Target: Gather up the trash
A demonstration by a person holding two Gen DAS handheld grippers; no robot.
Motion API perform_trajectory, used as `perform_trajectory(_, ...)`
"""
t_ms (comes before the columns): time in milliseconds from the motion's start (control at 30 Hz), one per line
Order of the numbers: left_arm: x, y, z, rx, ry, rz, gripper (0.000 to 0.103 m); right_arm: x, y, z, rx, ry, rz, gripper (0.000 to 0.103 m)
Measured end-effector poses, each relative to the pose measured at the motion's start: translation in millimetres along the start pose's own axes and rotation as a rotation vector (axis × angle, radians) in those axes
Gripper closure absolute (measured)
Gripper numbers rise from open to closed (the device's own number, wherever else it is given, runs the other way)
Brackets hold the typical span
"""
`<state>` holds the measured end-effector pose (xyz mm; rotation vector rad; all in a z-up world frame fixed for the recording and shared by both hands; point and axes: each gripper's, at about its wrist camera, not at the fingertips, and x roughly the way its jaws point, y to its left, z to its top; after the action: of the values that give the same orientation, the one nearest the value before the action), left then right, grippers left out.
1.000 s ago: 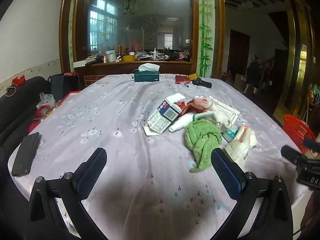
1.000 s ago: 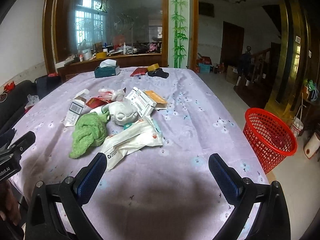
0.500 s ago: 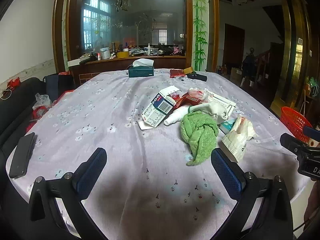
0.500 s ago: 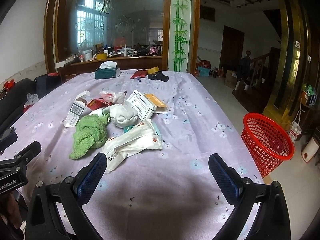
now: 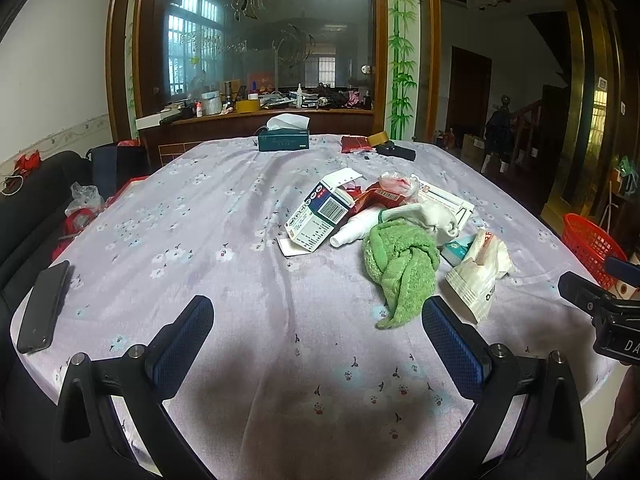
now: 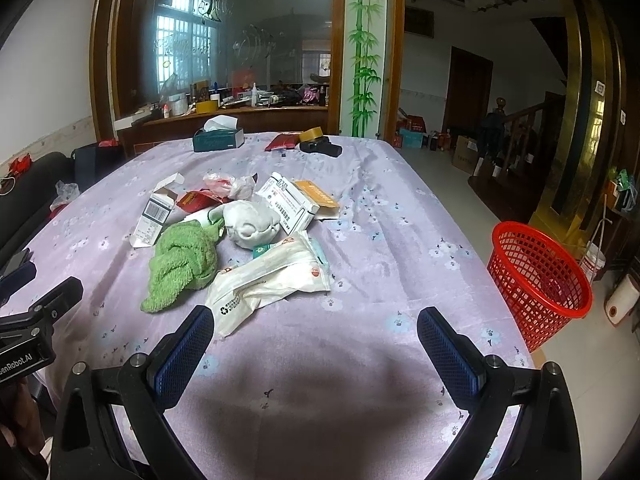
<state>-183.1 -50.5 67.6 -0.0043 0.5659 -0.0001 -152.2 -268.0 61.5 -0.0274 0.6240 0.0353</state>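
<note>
I have two grippers up over the near edge of the table [image 5: 168, 216], and neither holds anything. My left gripper [image 5: 318, 334] has its fingers spread wide over bare lilac cloth; my right gripper [image 6: 316, 344] is spread just as wide.

The trash sits in one heap near the middle of the table, at about 1 o'clock from my left gripper and 11 o'clock from my right. In it I count one green cloth [image 6: 182, 262], knotted, and one white plastic wrapper [image 6: 266, 280] lying against it on the near side. There is one grey-white crumpled wad [image 6: 250, 224] behind them, and one white tube [image 5: 354, 230] poking out beside the cloth. I make out three cartons: one open box with a barcode [image 5: 320, 216], one long white box [image 6: 288, 202] and one orange-topped flat box [image 6: 318, 196]. There is also red and clear wrapping I cannot count apart.

One red mesh basket [image 6: 538, 280] stands on the floor at 2 o'clock from my right gripper, well apart from the heap. One tissue box [image 5: 283, 140] sits at the far edge at 12 o'clock, and one black phone [image 5: 43, 308] lies at 9 o'clock of my left gripper.
</note>
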Motion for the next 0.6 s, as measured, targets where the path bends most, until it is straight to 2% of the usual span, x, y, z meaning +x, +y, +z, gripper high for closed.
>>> perform_trajectory(600, -0.2, 1.3, -1.2, -0.002, 0.003, 0.004, 0.0, -0.2, 1.1, -1.7, 0.0, 0.0, 0.007, 0.0)
